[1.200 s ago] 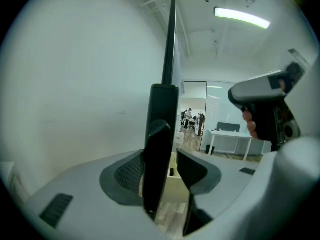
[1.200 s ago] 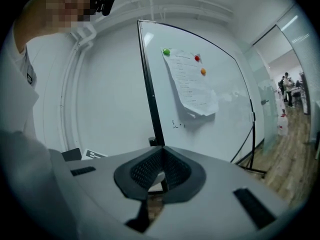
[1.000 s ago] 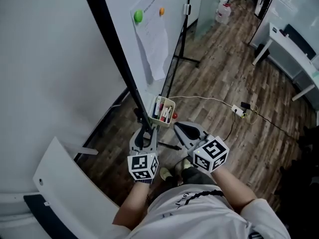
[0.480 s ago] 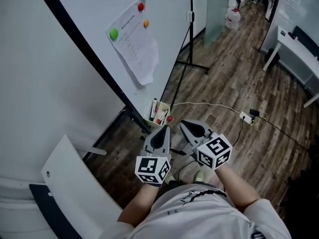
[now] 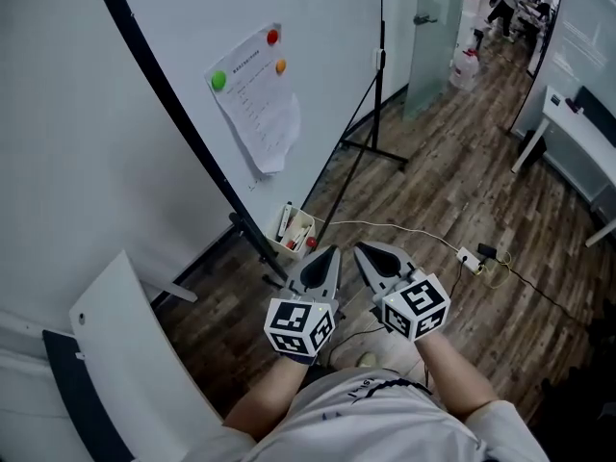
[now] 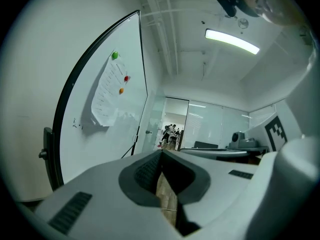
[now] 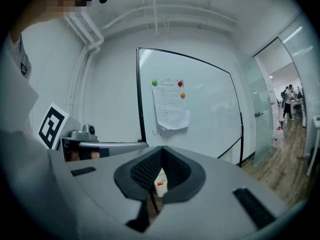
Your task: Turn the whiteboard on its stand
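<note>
A second ago the left claw [image 5: 325, 256] stood open at the lower frame of the whiteboard [image 5: 327, 75]. Now it is closed on nothing and drawn back. The right claw [image 5: 371, 251] is closed and empty too. The board stands on its stand ahead, touched by neither, so I judge this push is over.

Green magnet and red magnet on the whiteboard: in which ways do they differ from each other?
Colour: the green magnet is bright green, while the red magnet is red.
Place: seen facing the board, the green magnet sits at the upper left corner of the sheet of paper, and the red magnet sits near its upper right corner.
Size: the green magnet looks slightly larger than the red magnet.
Both are round and pin the same sheet to the whiteboard.
</note>
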Motion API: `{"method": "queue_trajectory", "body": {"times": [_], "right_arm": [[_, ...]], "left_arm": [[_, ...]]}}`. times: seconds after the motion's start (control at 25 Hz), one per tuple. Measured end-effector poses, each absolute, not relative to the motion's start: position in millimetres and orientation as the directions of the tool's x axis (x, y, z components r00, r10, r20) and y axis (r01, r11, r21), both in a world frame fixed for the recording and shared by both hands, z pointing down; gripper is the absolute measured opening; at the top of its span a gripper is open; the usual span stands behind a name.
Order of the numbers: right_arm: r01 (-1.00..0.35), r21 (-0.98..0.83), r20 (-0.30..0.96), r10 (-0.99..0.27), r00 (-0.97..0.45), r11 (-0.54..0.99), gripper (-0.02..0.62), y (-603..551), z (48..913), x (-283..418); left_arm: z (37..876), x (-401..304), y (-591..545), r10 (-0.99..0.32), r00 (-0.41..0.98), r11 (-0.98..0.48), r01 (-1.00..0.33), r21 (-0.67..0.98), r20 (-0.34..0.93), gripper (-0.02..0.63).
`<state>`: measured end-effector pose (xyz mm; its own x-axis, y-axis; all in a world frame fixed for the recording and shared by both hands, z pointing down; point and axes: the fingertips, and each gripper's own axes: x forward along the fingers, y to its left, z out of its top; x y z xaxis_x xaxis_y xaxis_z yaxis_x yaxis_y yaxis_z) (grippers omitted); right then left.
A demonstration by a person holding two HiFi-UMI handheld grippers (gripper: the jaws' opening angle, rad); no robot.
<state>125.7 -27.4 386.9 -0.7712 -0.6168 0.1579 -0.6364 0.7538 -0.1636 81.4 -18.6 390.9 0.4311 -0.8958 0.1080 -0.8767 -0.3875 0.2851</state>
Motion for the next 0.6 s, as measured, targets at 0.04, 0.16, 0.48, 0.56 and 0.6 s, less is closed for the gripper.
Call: {"method": "queue_trajectory", "body": {"times": [0.04,0.16,0.48,0.56,0.6], "right_arm": [[-0.635,-0.162,0.153,-0.617,-0.772,0.755,0.012,-26.5,384.8,129.5],[-0.631,-0.154,0.136,-0.617,-0.775,0.760,0.012,-24.7,377.3,139.6],[-0.638,-0.156,0.128,-0.625,-0.770,0.754,0.012,-23.7,376.1,157.9],[-0.640,-0.157,0.129,-0.627,-0.768,0.752,0.012,-23.8,377.5,161.2],[-0.641,-0.156,0.129,-0.627,-0.768,0.752,0.012,-24.3,378.0,163.0]], "left_arm": [[388.5,85.7,-18.3,-0.896,0.432,-0.389,-0.876,0.284,0.106,0.011],[380.6,97.8,-17.5,-0.894,0.438,-0.399,-0.875,0.273,0.098,0.011],[378.6,118.9,-18.0,-0.884,0.455,-0.417,-0.869,0.268,0.102,0.011],[379.9,123.0,-18.3,-0.882,0.459,-0.419,-0.867,0.268,0.104,0.011],[380.6,125.0,-18.6,-0.882,0.460,-0.420,-0.867,0.268,0.104,0.011]]}}
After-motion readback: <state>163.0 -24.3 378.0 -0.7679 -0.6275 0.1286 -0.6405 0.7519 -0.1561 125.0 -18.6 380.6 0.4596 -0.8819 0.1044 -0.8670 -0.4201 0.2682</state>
